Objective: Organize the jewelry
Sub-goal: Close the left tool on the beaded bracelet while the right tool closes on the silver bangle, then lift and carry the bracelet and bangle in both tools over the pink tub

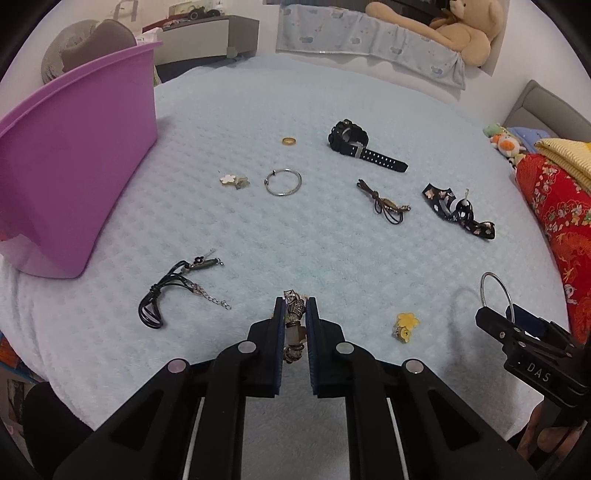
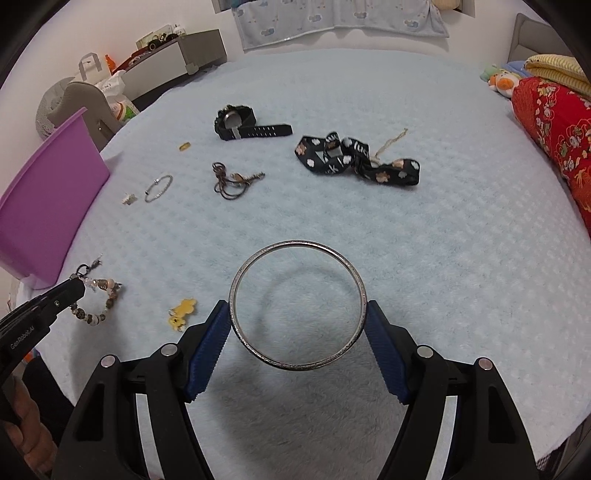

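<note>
My left gripper point(image 1: 294, 308) is shut on a beaded bracelet point(image 1: 294, 325), also seen in the right wrist view point(image 2: 99, 302), just above the pale blue blanket point(image 1: 314, 240). My right gripper point(image 2: 297, 314) is shut on a large silver bangle point(image 2: 236, 284) held a little above the blanket; the bangle point(image 1: 495, 291) also shows at the right of the left wrist view. Loose on the blanket lie a black cord necklace point(image 1: 166, 291), a silver ring bangle point(image 1: 283, 181), a gold ring point(image 1: 289, 141), a black watch point(image 1: 354, 142), a brown cord piece point(image 1: 384, 202), a flowered black strap point(image 1: 458, 210), flower charms point(image 1: 234, 180) and a yellow charm point(image 1: 405, 325).
A purple tub point(image 1: 70, 166) stands at the left edge of the blanket. Red patterned bedding point(image 1: 554, 221) and soft toys point(image 1: 506, 142) lie on the right. A teddy bear point(image 1: 461, 29) and a folded blue blanket point(image 1: 369, 44) are at the back.
</note>
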### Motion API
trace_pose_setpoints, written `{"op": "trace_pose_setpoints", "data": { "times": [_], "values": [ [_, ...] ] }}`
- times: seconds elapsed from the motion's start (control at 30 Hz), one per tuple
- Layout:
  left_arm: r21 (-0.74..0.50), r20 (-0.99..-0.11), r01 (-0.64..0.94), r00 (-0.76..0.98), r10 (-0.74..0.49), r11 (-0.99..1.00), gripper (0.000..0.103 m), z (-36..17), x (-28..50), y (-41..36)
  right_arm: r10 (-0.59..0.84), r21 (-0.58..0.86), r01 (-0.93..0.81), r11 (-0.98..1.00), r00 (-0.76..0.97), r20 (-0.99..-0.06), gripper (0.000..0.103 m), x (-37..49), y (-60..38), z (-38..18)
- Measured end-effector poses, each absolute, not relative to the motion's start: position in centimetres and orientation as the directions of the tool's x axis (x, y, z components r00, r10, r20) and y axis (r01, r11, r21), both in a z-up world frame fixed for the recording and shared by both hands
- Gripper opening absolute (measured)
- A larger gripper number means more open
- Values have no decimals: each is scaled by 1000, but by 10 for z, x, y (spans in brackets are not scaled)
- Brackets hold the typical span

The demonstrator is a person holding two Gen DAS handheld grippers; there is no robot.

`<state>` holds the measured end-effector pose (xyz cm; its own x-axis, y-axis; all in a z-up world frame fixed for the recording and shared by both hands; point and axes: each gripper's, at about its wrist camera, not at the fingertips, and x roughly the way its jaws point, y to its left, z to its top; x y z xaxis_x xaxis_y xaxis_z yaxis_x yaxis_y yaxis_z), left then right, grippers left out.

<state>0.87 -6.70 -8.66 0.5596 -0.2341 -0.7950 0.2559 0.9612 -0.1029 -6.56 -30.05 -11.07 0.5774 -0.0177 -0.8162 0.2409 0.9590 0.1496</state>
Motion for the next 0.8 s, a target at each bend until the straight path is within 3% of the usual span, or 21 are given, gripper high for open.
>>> {"op": "trace_pose_setpoints", "data": {
  "times": [0.8],
  "values": [
    [-140,-737,214,629,-246,967,11,-36,13,-31,18,148,149,978,643,-766,71,-53,-263,-58]
  ]
}}
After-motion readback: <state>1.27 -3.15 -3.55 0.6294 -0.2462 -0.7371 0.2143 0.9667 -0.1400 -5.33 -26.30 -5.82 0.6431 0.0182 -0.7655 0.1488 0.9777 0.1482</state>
